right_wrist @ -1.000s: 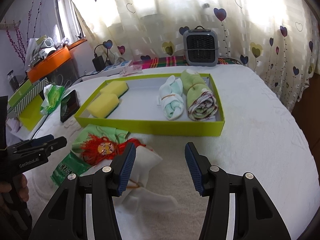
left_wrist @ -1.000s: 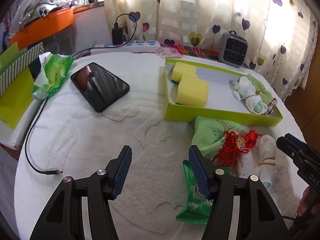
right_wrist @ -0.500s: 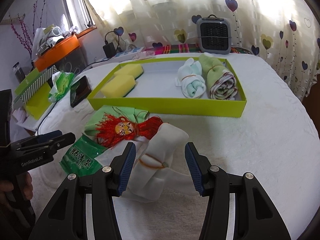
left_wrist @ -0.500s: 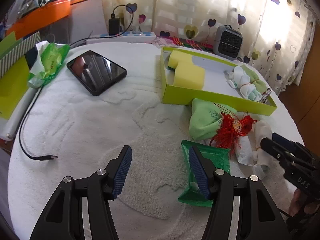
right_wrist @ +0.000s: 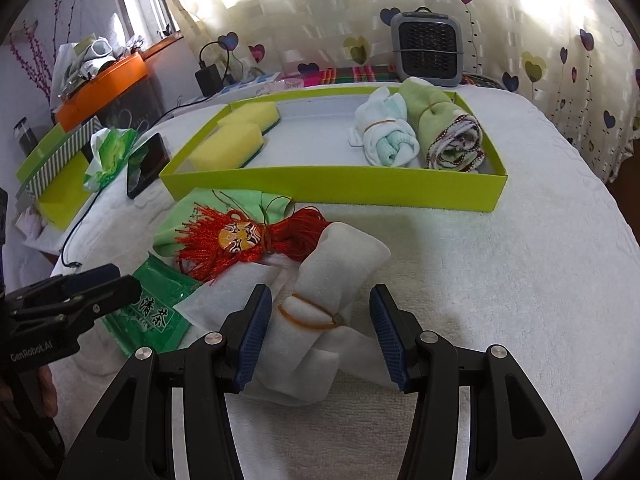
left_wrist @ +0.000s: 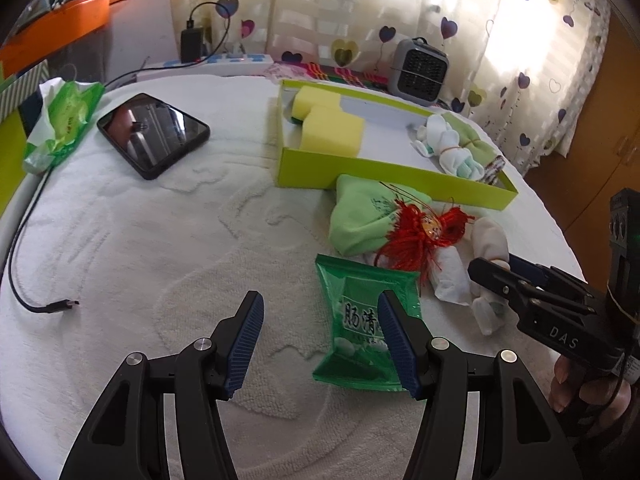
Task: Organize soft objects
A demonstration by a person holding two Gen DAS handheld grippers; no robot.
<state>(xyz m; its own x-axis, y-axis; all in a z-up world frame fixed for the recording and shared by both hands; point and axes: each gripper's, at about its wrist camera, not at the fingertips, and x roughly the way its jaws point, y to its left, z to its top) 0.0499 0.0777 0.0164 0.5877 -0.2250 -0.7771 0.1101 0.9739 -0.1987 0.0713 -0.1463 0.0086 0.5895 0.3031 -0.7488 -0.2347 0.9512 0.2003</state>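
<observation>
Where the left wrist view looks down on the white towel (left_wrist: 140, 240), the left gripper (left_wrist: 320, 334) is seen with its jaws wide and nothing between them; its right finger overlaps a green packet (left_wrist: 360, 312) lying flat. Beyond the packet, a light green cloth (left_wrist: 360, 220), a red tassel (left_wrist: 420, 236) and a white roll (left_wrist: 486, 244) are grouped just in front of the lime tray (left_wrist: 380, 172), in which yellow sponges (left_wrist: 328, 124) and rolled cloths (left_wrist: 452, 148) are kept. A phone (left_wrist: 154, 134) is set well apart at the left. The right gripper (left_wrist: 500, 276) is seen at the right edge, over the roll. From the right wrist view, the right gripper (right_wrist: 318, 334) is shown with jaws wide, astride the white roll (right_wrist: 332, 276), which is bound by an orange band (right_wrist: 308, 312); whether the pads touch it cannot be told. The tassel (right_wrist: 240, 240) lies just beyond, the packet (right_wrist: 156, 312) at the left, the tray (right_wrist: 332, 188) further back.
</observation>
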